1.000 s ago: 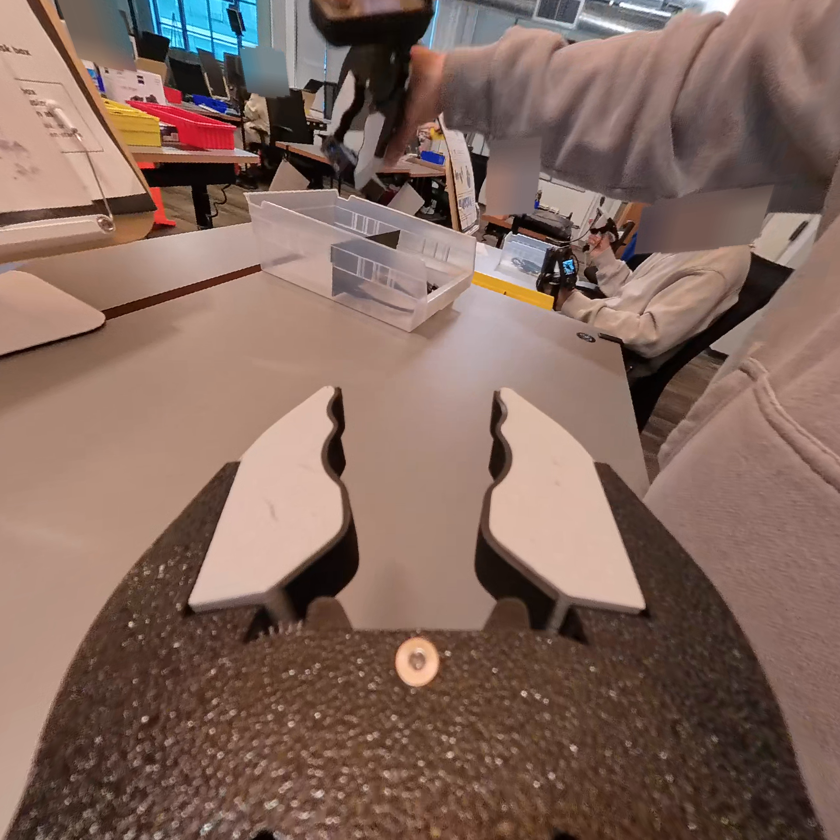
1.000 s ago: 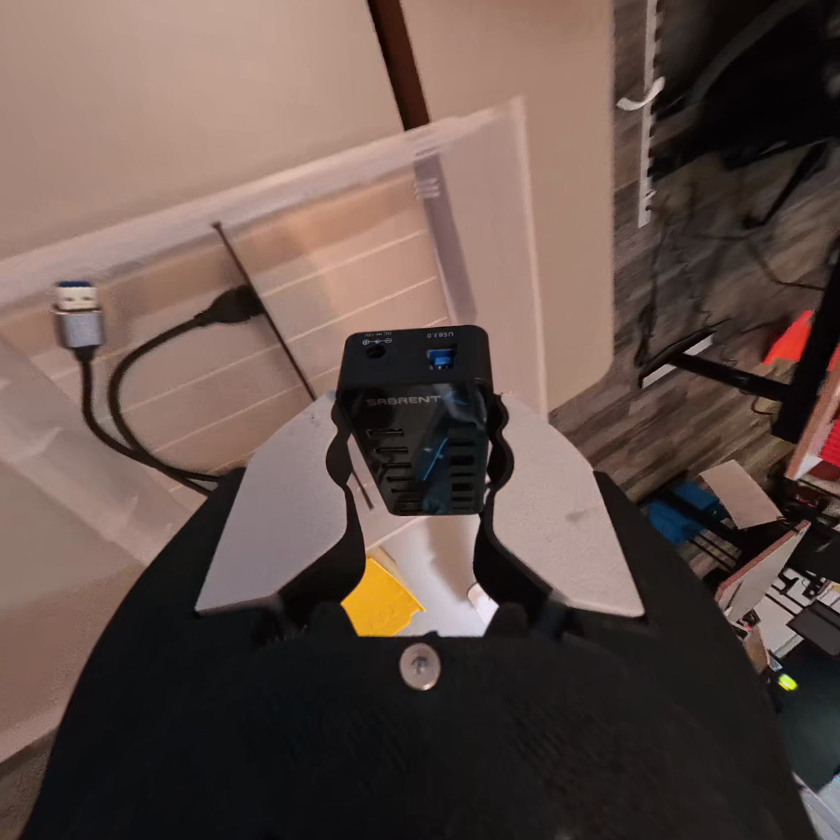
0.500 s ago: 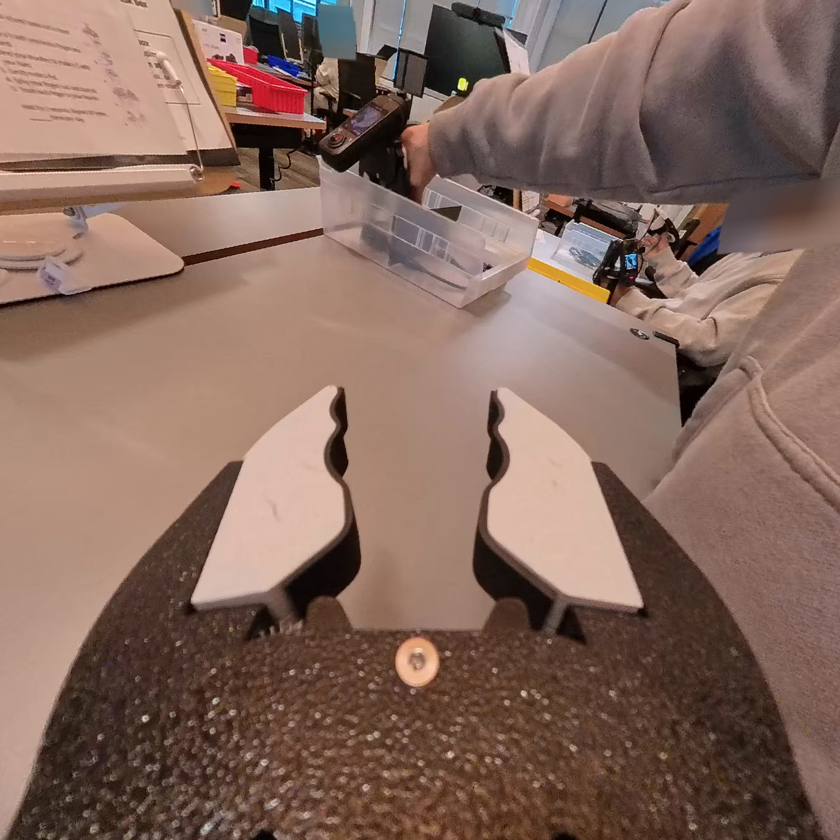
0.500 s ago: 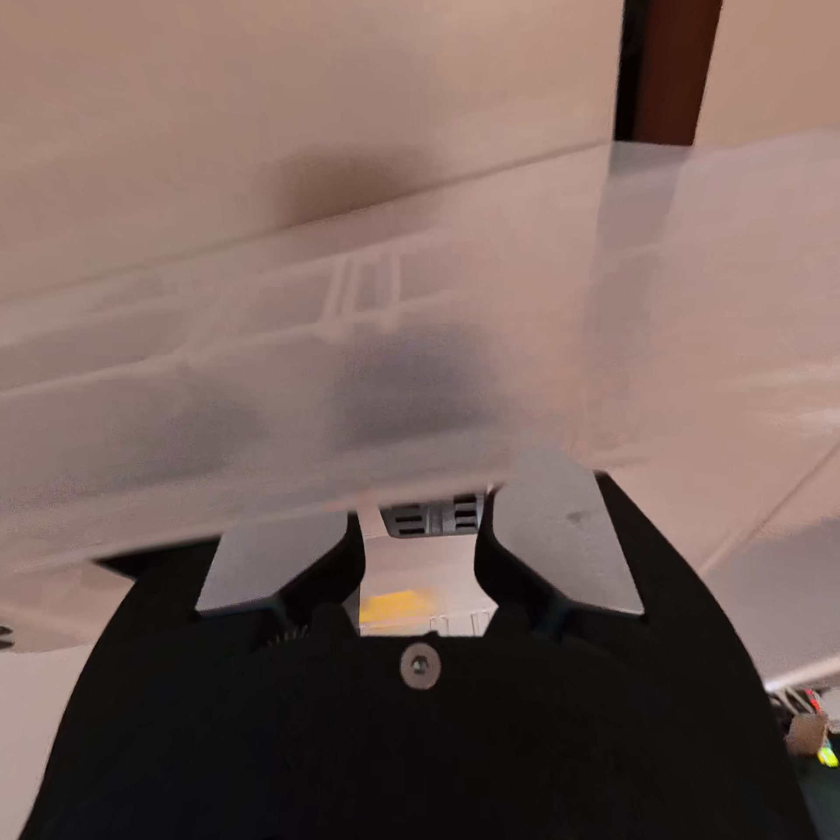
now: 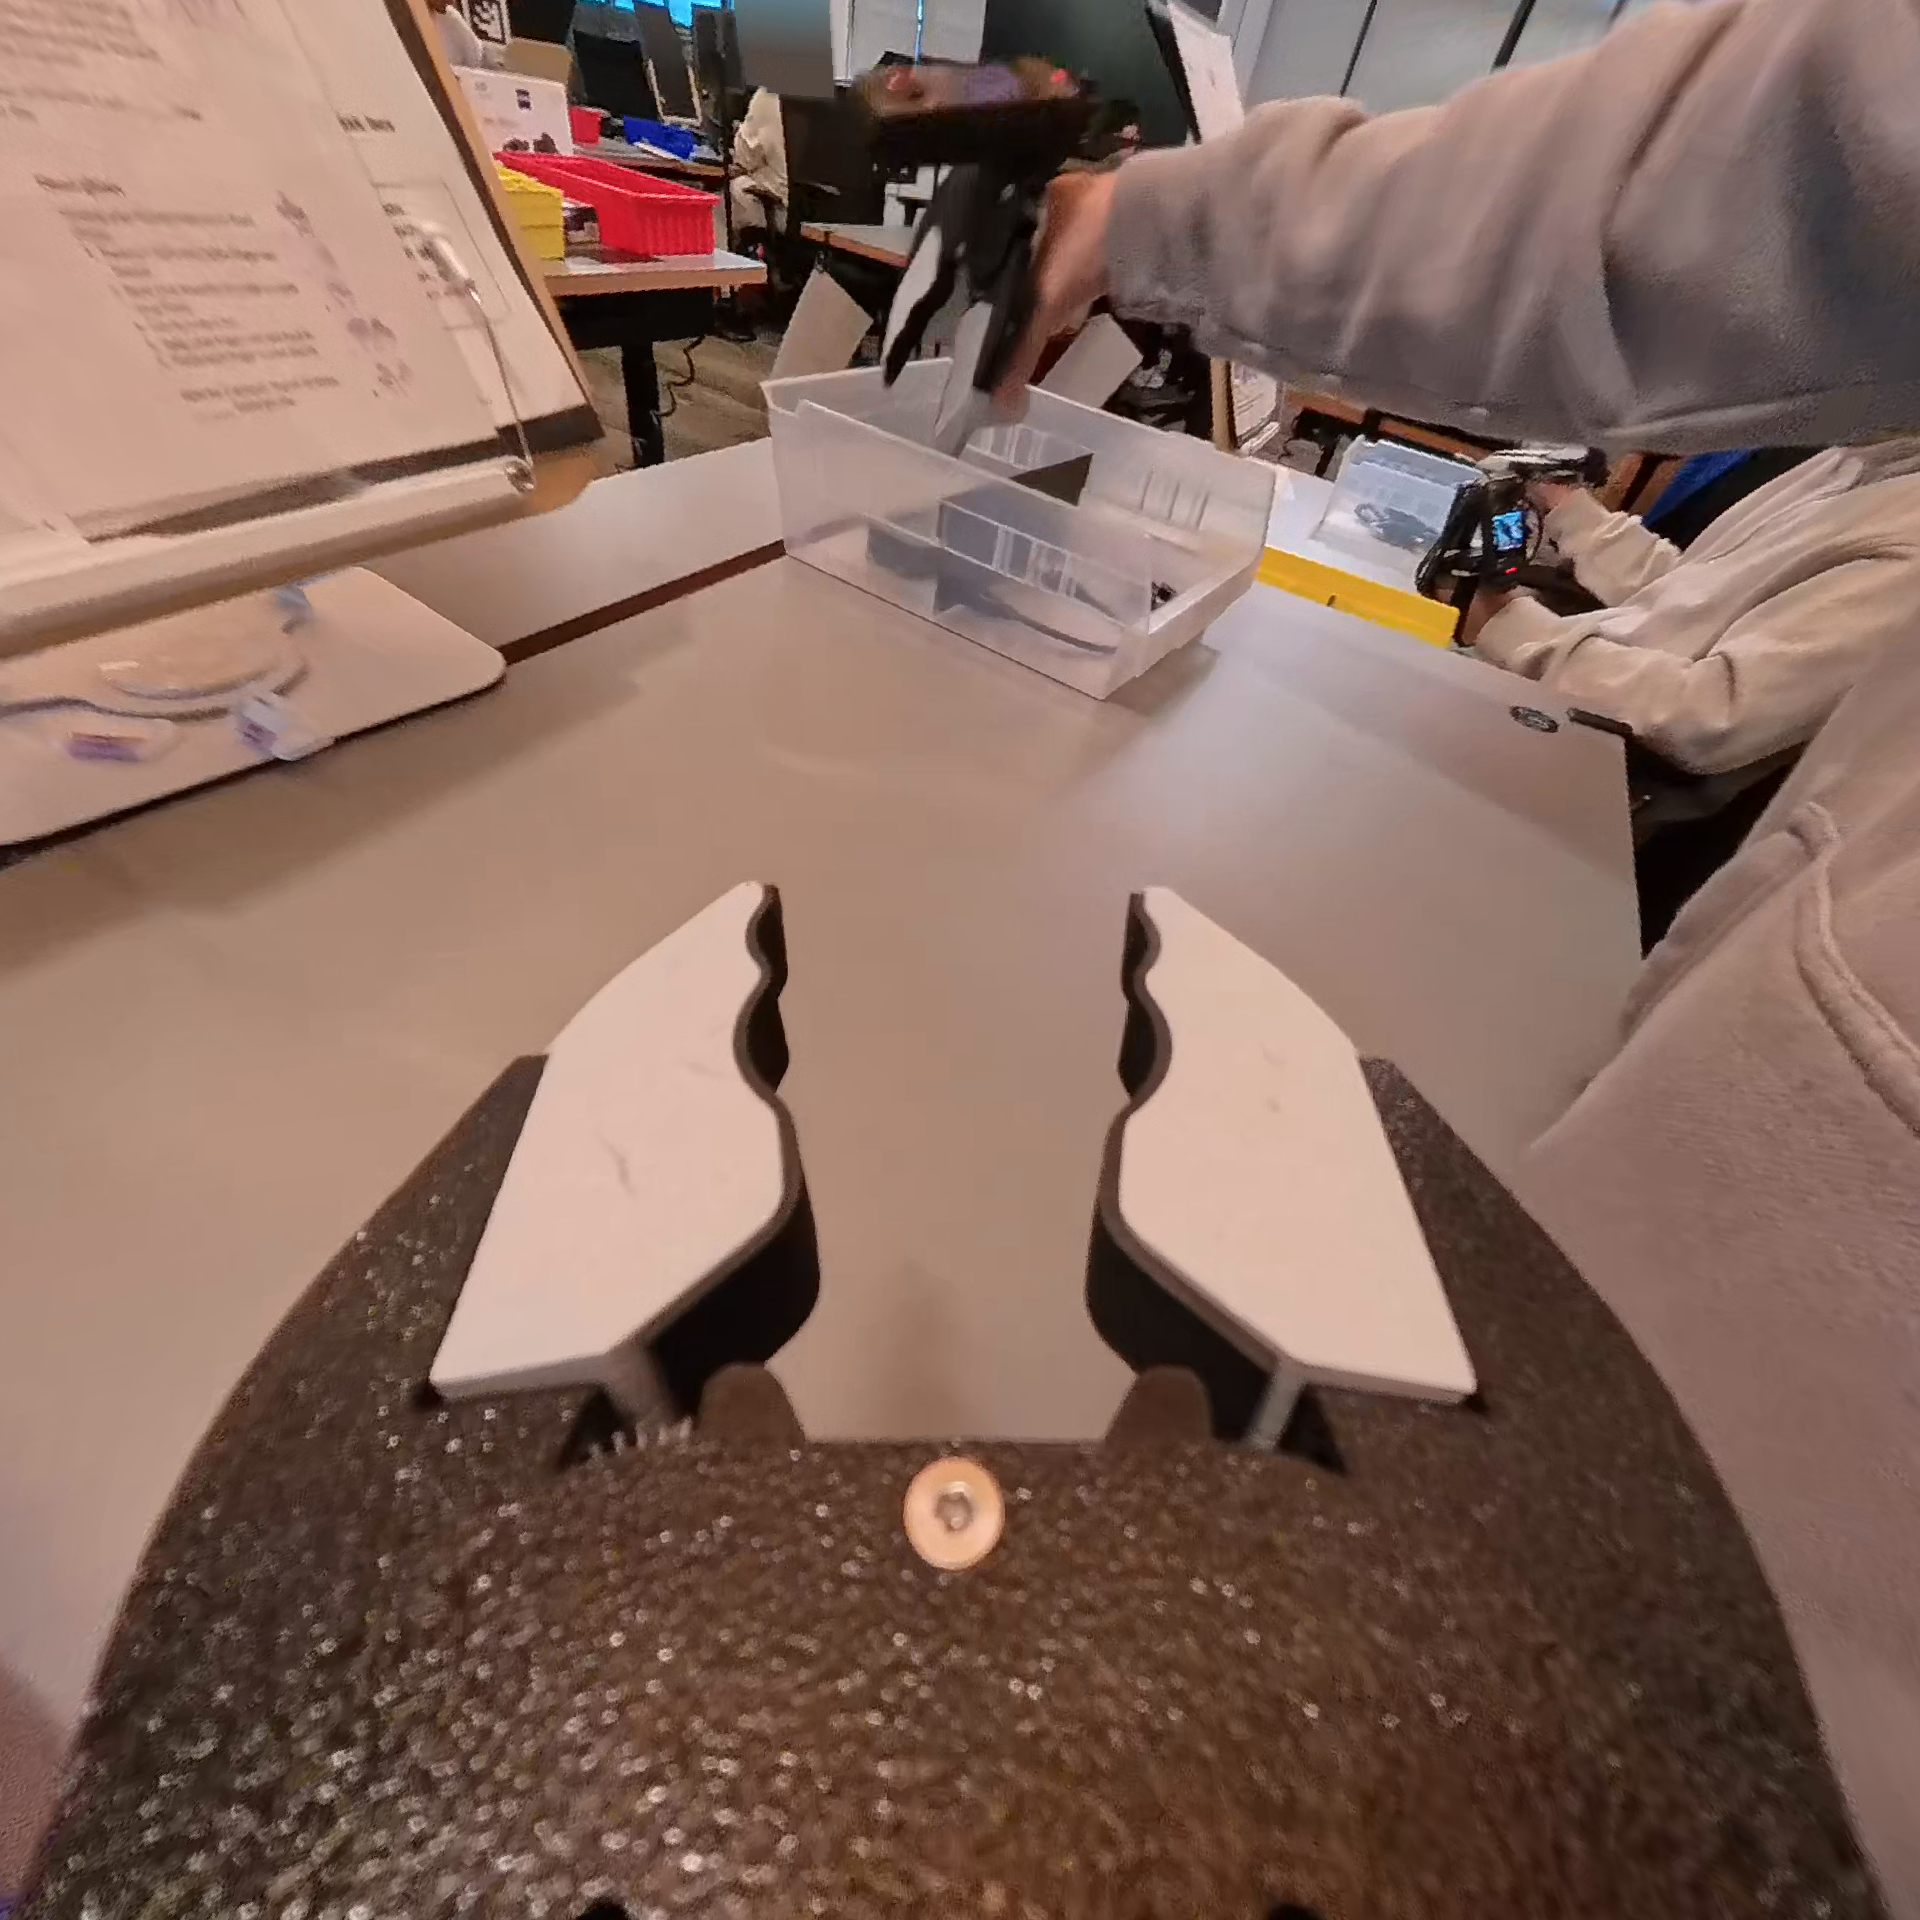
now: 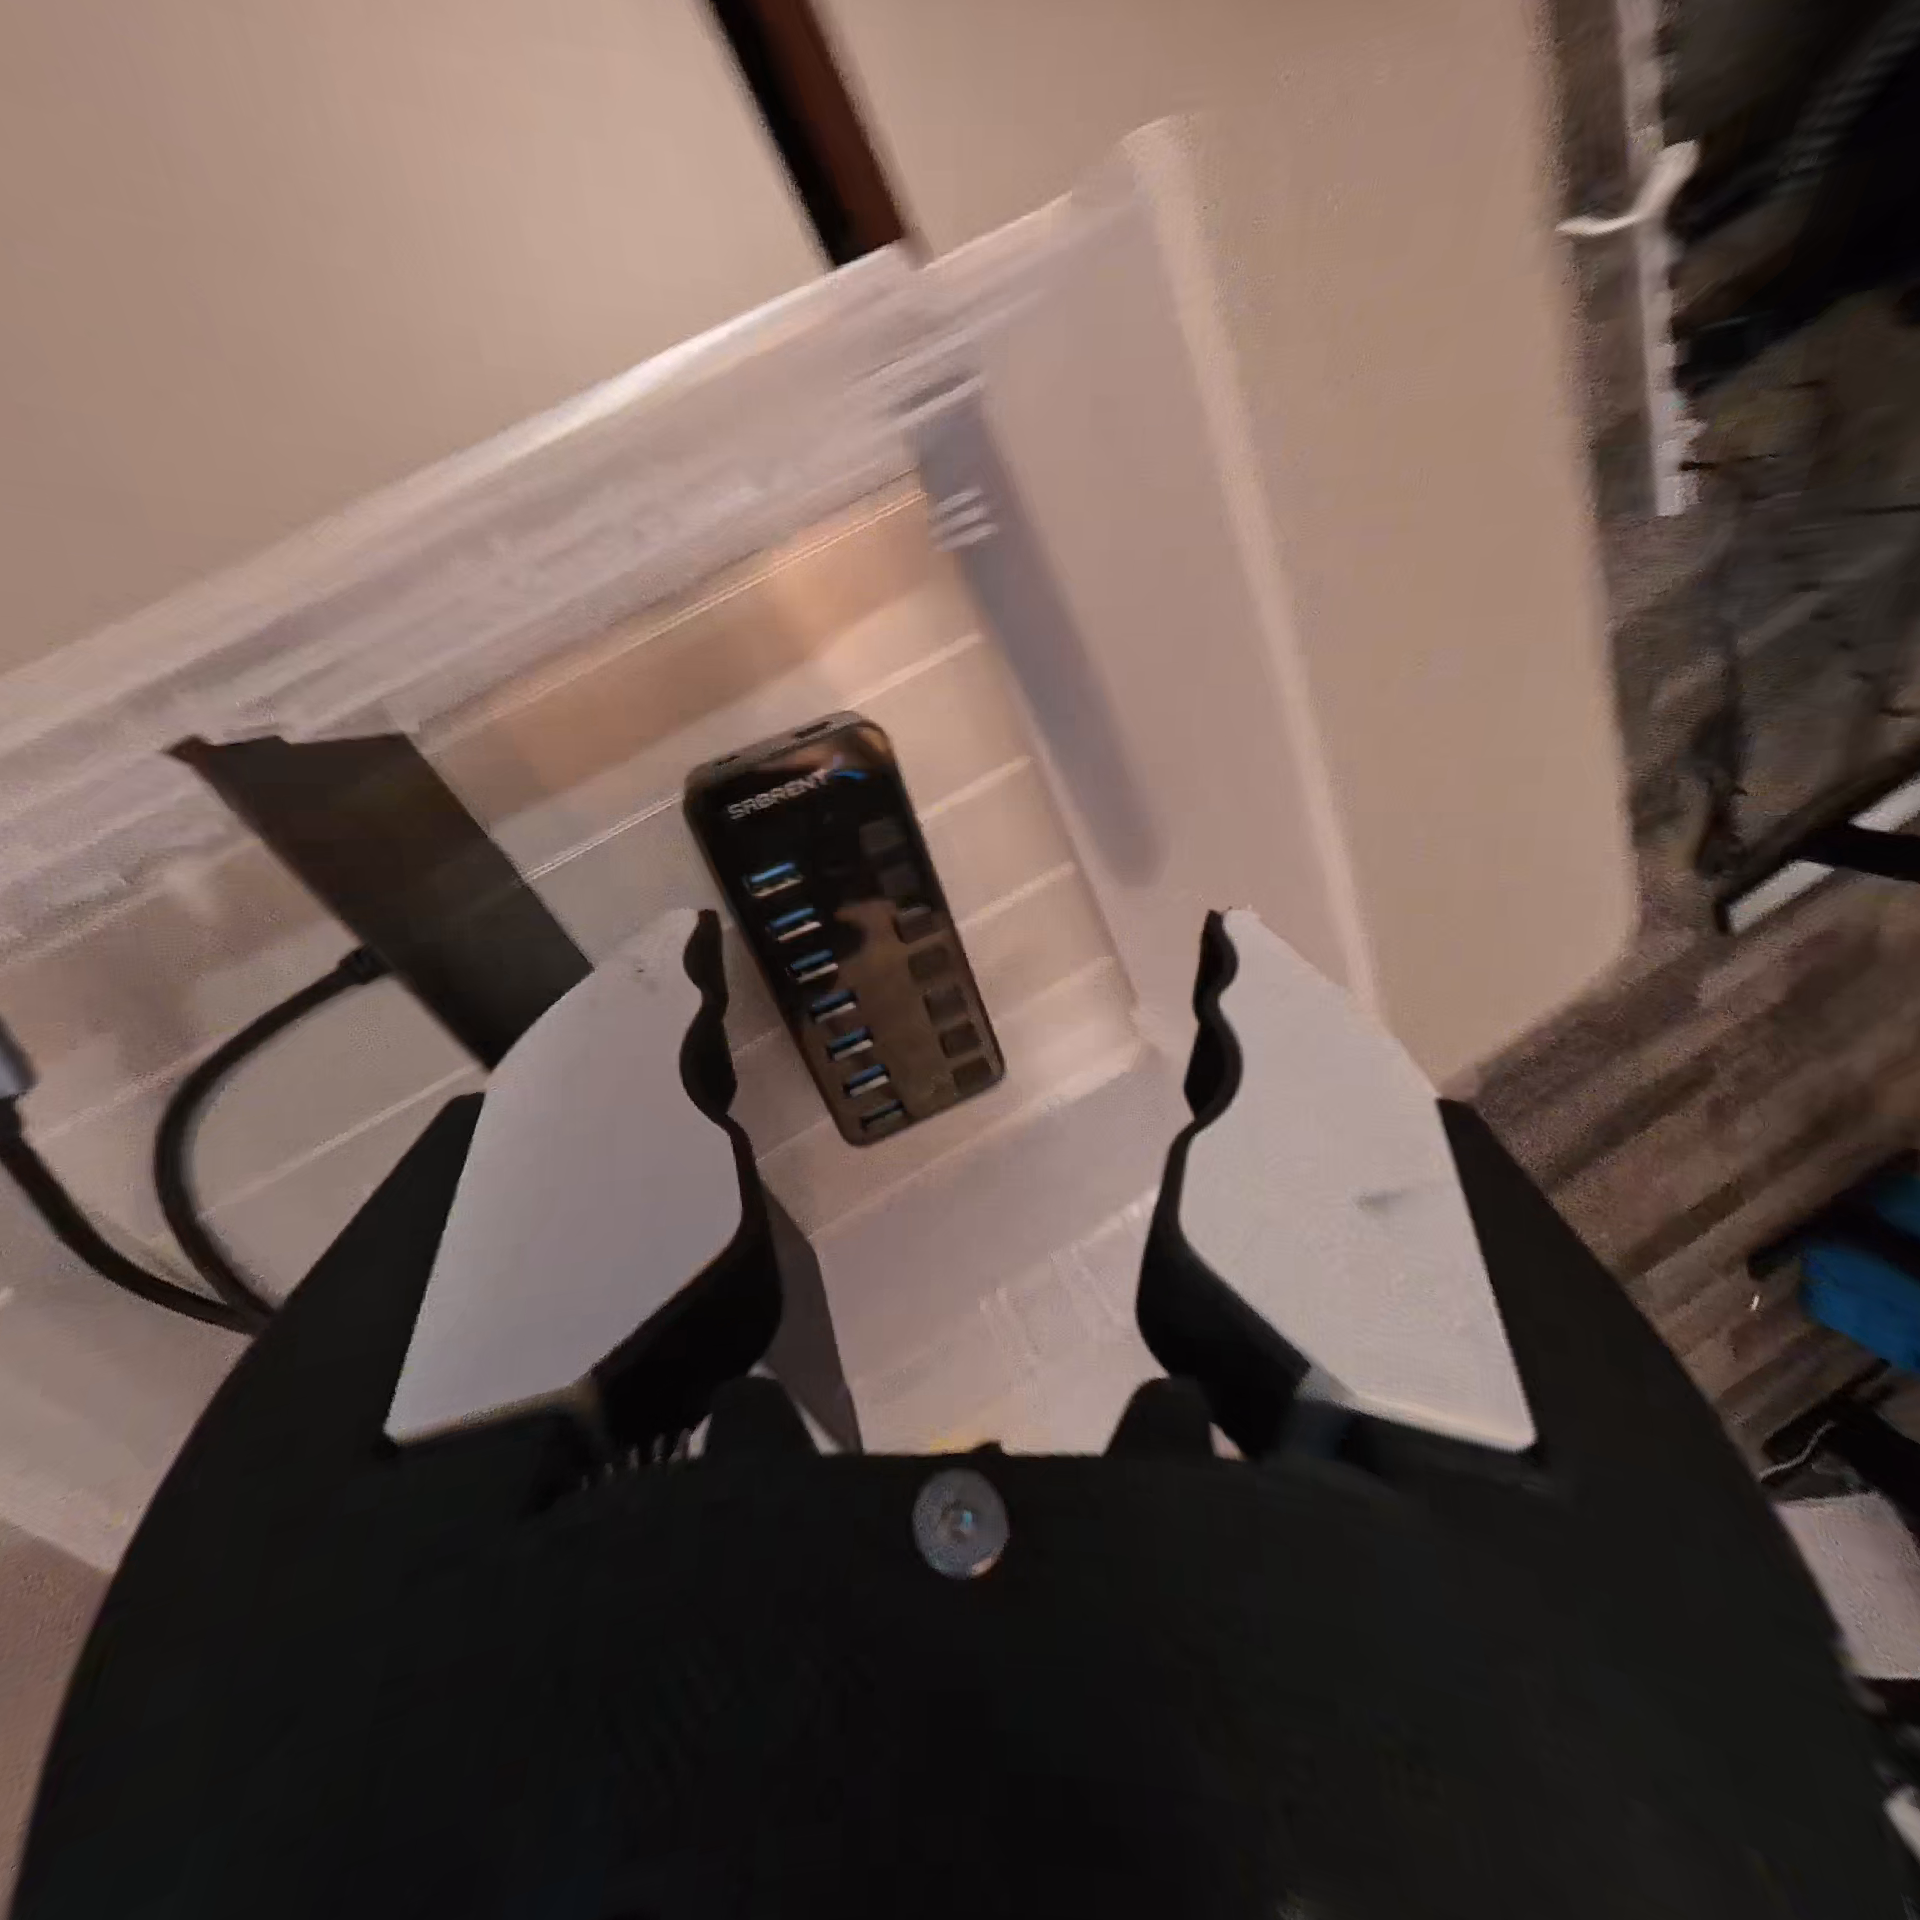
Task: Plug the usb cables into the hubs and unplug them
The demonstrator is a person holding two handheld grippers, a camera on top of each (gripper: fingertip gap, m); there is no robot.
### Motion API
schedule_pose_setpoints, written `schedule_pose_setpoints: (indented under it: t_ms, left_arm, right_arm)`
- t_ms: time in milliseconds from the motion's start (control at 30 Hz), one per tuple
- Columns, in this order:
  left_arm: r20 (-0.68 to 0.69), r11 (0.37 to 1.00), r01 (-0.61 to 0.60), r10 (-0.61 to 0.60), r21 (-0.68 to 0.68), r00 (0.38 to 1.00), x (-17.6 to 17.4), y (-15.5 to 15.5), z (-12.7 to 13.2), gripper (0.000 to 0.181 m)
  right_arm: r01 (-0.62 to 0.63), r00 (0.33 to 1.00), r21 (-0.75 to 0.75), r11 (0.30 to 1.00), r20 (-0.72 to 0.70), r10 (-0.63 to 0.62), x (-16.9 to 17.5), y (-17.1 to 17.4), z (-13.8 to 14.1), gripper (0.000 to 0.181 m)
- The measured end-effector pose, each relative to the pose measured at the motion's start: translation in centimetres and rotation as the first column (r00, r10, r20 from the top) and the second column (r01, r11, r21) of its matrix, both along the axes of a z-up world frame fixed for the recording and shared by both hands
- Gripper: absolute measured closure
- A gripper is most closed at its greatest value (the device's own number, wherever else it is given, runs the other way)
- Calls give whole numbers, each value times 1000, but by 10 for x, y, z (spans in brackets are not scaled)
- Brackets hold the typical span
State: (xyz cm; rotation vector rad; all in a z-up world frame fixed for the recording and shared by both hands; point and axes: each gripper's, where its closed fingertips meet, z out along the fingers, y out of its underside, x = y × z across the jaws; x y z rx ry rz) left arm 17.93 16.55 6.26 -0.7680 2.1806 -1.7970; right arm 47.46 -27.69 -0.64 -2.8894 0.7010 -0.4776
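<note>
The left gripper (image 5: 951, 914) hangs low over the grey tabletop (image 5: 935, 748) with its jaws spread wide and nothing between them. Farther along the tabletop stands a clear plastic bin (image 5: 1023, 540) split by dark dividers. Above its near-left corner a sleeved arm (image 5: 1455, 218) holds the right gripper (image 5: 951, 384), tilted down toward the bin. In the right wrist view the right gripper (image 6: 956, 925) is also wide apart and empty, looking down into the clear plastic bin (image 6: 665, 416). The black USB hub (image 6: 844, 925) lies flat on the bin's floor in the right-hand compartment, its row of blue ports facing up, below the open fingers and not touched by them. A dark divider (image 6: 384, 873) stands between the hub's compartment and the one to its left. There a black USB cable (image 6: 197, 1132) loops across the floor, its grey plug just at the picture's left edge. This view is blurred, so finer detail on the hub cannot be made out. At the left of the left wrist view a white stand (image 5: 249, 665) carries a sheet of paper (image 5: 208, 229). Beyond the far edge of the tabletop, at the right, a seated person's arm (image 5: 1662, 644) is visible.
</note>
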Motion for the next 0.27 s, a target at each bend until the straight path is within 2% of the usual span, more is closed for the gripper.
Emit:
schedule_pose_setpoints:
  t_ms: [133, 267]
  left_arm:
    - [20, 990, -141, 141, -5, 990, 24, 38, 27, 122]
    - [12, 916, -397, 397, 53, 918, 62, 110, 46, 128]
  right_arm:
    - [100, 965, 216, 971, 217, -148, -18, 9, 73, 88]
    - [79, 923, 491, 868, 293, -249, -82, 49, 119, 86]
